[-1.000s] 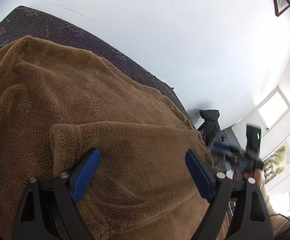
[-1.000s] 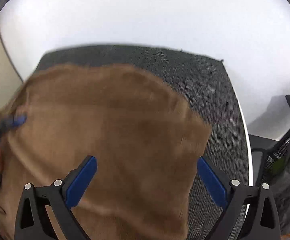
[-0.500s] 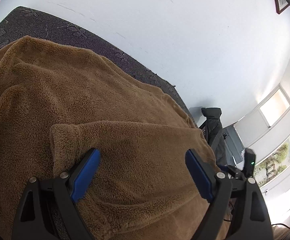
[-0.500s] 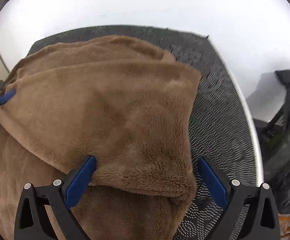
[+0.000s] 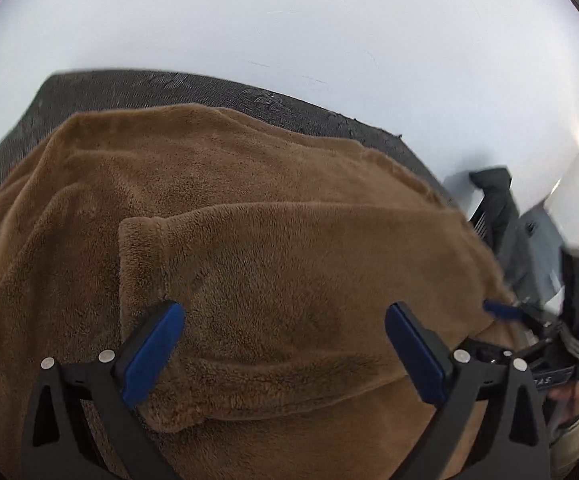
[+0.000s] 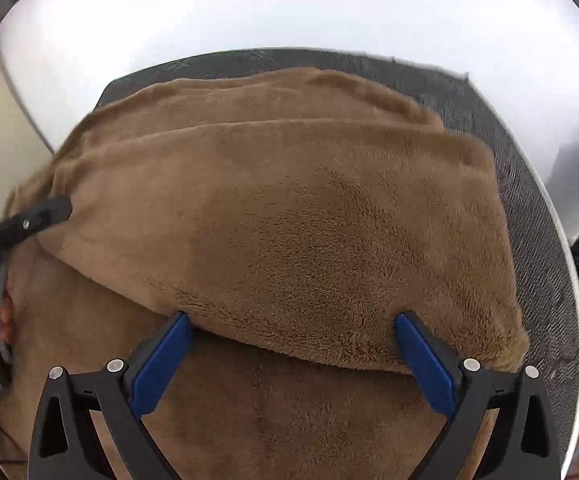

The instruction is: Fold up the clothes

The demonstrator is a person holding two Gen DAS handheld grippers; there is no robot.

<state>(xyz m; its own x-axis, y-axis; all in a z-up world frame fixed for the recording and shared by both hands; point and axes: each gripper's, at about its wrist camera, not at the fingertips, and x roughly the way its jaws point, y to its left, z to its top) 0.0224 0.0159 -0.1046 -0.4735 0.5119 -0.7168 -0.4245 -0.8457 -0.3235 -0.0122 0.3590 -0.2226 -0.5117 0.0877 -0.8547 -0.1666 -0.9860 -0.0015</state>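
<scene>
1. The left gripper (image 5: 283, 334) is over the brown fleece garment (image 5: 249, 240), its jaws opening wide; the blue pads (image 5: 151, 354) flank a folded flap and pinch nothing.
2. The garment lies folded in layers on a dark patterned surface (image 5: 193, 88), nearly reaching its far edge by the white wall (image 5: 289, 12).
3. The right gripper (image 6: 291, 354) stands spread over the fold's near edge, its pads (image 6: 423, 364) gripping nothing.

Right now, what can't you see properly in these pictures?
- Left wrist view: the brown fleece garment hides the dark surface beneath; its lower part is cut off.
- Right wrist view: left gripper mostly cut off by the edge.
- Left wrist view: right gripper blurred, jaws unclear there.
</scene>
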